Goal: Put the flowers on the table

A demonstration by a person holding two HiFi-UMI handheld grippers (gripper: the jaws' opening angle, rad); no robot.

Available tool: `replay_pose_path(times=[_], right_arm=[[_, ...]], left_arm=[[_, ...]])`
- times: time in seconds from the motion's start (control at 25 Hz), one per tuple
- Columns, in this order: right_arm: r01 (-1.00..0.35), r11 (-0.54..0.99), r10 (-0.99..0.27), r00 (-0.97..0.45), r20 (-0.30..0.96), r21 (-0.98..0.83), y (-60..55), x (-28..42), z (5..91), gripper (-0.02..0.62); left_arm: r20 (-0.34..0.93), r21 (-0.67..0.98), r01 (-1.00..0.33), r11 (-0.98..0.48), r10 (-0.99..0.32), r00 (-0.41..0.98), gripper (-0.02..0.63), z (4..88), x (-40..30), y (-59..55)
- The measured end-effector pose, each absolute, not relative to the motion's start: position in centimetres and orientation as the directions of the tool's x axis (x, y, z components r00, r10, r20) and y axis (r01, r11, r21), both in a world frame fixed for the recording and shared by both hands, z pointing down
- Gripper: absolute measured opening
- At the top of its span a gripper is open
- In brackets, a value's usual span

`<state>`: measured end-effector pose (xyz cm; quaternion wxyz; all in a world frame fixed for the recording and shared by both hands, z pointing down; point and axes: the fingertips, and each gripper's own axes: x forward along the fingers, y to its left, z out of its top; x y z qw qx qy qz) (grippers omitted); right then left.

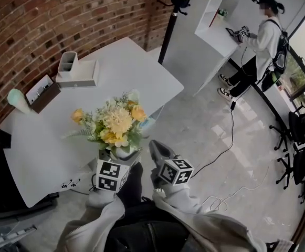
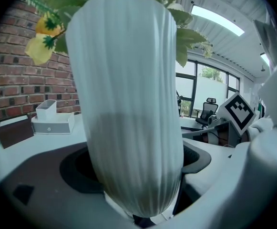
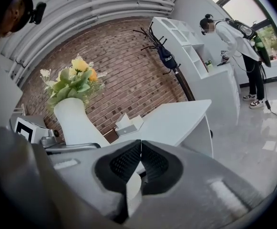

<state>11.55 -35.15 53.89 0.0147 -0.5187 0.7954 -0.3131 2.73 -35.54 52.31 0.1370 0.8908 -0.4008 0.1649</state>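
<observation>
A bunch of yellow and cream flowers (image 1: 114,124) stands in a white ribbed vase (image 1: 123,153). My left gripper (image 1: 119,160) is shut on the vase's lower part and holds it upright over the near edge of the white table (image 1: 126,62). In the left gripper view the vase (image 2: 128,104) fills the space between the jaws of the left gripper (image 2: 136,166). My right gripper (image 1: 156,147) hangs just right of the vase, off the table. Its jaws meet at the tips with nothing held, as the right gripper view shows (image 3: 140,149). There the vase (image 3: 76,120) and flowers (image 3: 74,82) stand at the left.
On the table are a white organiser box (image 1: 79,72), a brown box (image 1: 43,94), a pale green cup (image 1: 18,100) and a black object (image 1: 1,138). A coat stand (image 1: 173,14), white shelving (image 1: 220,20), a person (image 1: 262,41), a floor cable (image 1: 231,140) and office chairs (image 1: 299,135) lie beyond.
</observation>
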Motion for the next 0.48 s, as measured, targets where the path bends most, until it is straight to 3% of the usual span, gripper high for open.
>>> replay_pose_path(times=[0.48], right_arm=[[-0.809,0.298,-0.804,-0.499,0.324,-0.507,-48.9,11.8,52.8,0.0]], left_arm=[[0.388,0.109,-0.8,-0.59,-0.716,0.581,0.46,50.9,2.6,-49.1]])
